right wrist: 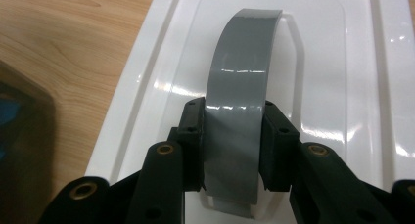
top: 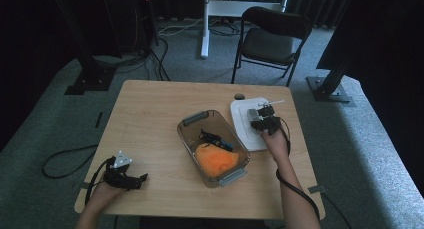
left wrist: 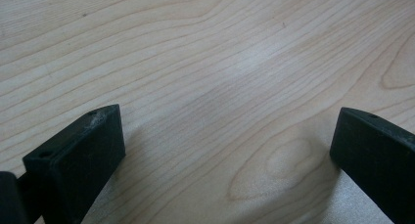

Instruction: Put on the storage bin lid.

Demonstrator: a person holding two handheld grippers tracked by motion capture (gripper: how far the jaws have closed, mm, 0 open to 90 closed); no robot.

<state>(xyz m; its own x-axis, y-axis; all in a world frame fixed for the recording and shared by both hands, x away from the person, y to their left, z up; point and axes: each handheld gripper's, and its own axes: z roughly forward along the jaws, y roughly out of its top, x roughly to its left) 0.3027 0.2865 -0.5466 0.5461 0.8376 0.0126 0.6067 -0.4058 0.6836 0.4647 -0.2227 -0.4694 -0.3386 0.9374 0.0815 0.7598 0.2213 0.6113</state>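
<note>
High view is showing a wooden table point(top: 150, 114) with a clear plastic bin point(top: 212, 146) near its middle, holding an orange cloth-like lump point(top: 215, 160) and some dark bits that are too small to identify. Just beside the bin, toward the table's right edge, a white lid point(top: 245, 134) is lying flat, its long axis running away from the person and roughly parallel to the bin's long side. The right gripper point(top: 265, 120) is sitting over the lid's middle, reaching forward from the person's hand. In the right gripper view, the right gripper point(right wrist: 234, 145) is clenching the lid's grey handle point(right wrist: 242, 77), a curved strap arching up from the lid point(right wrist: 161, 62) and running lengthwise along it; the two pads are pressing against the strap's opposite edges. The left gripper point(top: 125, 176) is resting near the table's front left corner, pointing toward the bin, and in the left gripper view the left gripper point(left wrist: 227, 150) is standing wide apart over bare wood, grasping nothing.
</note>
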